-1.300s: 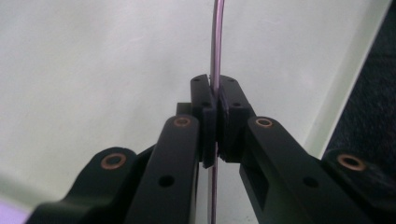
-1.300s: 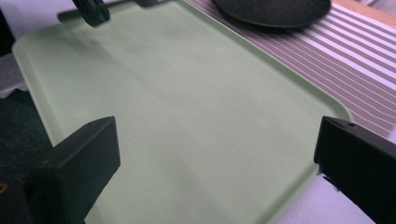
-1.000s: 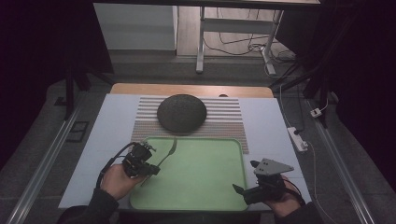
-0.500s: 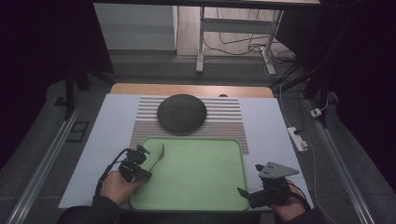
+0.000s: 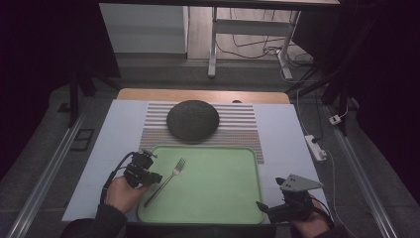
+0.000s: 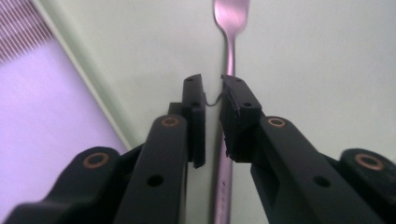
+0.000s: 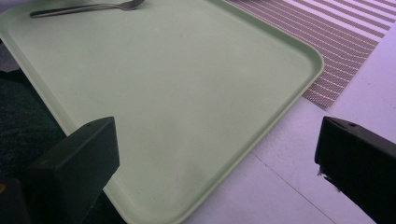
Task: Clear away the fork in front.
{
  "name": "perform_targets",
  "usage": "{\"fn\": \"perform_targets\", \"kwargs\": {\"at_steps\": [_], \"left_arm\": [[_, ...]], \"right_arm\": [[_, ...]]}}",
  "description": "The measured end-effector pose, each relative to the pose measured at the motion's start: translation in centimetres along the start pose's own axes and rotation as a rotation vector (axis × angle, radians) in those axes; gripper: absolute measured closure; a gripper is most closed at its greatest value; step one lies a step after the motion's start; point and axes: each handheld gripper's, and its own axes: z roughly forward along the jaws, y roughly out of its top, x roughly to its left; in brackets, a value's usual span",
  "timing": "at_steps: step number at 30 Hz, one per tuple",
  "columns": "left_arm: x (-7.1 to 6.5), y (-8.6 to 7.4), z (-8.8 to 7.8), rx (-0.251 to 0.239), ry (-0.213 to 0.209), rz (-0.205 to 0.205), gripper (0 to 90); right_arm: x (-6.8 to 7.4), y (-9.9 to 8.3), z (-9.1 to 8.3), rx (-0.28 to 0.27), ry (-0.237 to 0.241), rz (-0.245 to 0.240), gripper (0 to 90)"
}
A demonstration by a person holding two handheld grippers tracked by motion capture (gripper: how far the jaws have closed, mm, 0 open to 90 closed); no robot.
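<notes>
High view: fork [image 5: 166,182] lies on the tray [image 5: 223,208], near its left edge.
Left tool [image 5: 151,177] has just been parting, pads slightly apart astride the handle; right tool [image 5: 259,205] gapes wide.

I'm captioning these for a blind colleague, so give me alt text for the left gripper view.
Two black jaws of the left gripper stand slightly parted over the handle of a metal fork, which lies flat on a pale green tray with its tines pointing away. The jaws have just been opening, and the fork's handle runs between them.
</notes>
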Motion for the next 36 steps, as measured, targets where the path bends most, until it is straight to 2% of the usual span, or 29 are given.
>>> {"fn": "perform_targets", "kwargs": {"at_steps": [4,8,12,15,18,22,24,26,36], "left_arm": [[-0.1,1.2,0.4,-0.028,-0.049,0.031,87.7],[-1.2,2.6,1.6,-0.020,-0.088,0.085,88.6],[-2.3,3.5,3.2,0.010,-0.083,0.138,88.6],[-2.9,3.8,4.2,0.023,-0.079,0.154,88.6],[-3.3,4.1,5.0,0.030,-0.054,0.159,88.6],[-3.2,4.3,5.0,0.019,-0.032,0.165,88.6],[-3.0,4.3,5.0,0.014,-0.031,0.157,88.6],[-2.5,4.3,4.9,0.010,-0.012,0.149,88.6],[-0.3,4.2,4.3,0.005,-0.011,0.086,88.6]], "right_arm": [[0.0,-0.1,-0.2,-0.003,-0.001,0.004,0.0],[-0.1,-0.1,-0.2,-0.007,0.004,0.007,0.0],[-0.1,-0.1,-0.2,-0.003,0.008,0.007,0.0],[-0.2,-0.2,-0.2,-0.006,0.014,0.016,0.0],[-0.3,-0.2,-0.2,-0.010,0.018,0.035,0.0],[-0.5,-0.2,-0.2,-0.007,0.025,0.051,0.0],[-0.6,-0.2,-0.1,-0.007,0.028,0.054,0.0],[-0.5,-0.2,-0.1,-0.005,0.028,0.053,0.0],[-0.6,-0.2,-0.1,0.003,0.041,0.053,0.0]]}}
